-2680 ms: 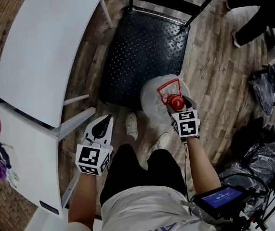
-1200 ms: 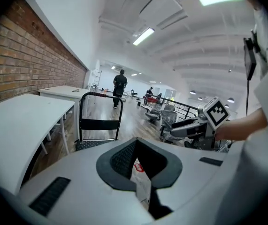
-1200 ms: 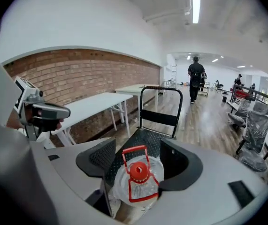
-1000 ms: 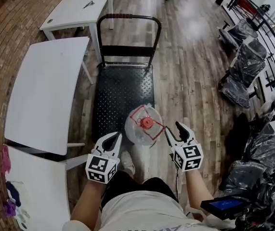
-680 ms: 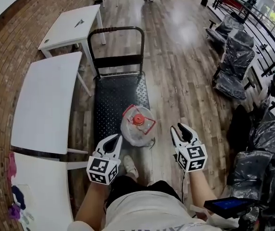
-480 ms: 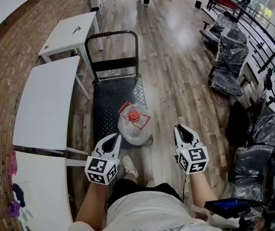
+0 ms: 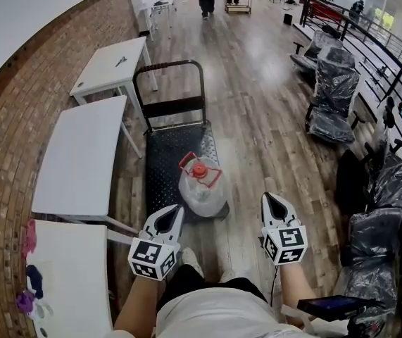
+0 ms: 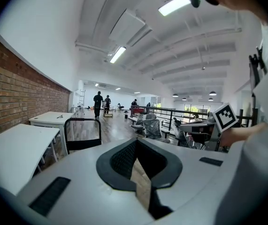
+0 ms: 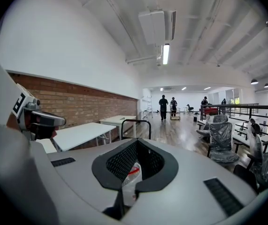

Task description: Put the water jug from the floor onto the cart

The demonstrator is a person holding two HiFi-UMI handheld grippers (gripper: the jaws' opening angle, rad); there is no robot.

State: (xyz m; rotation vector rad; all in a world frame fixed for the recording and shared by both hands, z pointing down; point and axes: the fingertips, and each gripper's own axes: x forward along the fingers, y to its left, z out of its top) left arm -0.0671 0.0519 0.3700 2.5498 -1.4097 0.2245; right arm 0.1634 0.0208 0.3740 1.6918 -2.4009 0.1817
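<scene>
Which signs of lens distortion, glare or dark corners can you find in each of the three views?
Head view: fisheye bends the brick wall into a curve; glare whitens the wooden floor. Left gripper view: black corners, ceiling lamp blown out. Right gripper view: black corners again, strip light bright.

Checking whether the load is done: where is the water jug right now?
The water jug stands on the near end of the cart, centre of the head view, just ahead of and between the left tongs and right tongs.

Clear plastic jug (image 7: 202,189), studded metal cart (image 7: 165,157)
</scene>
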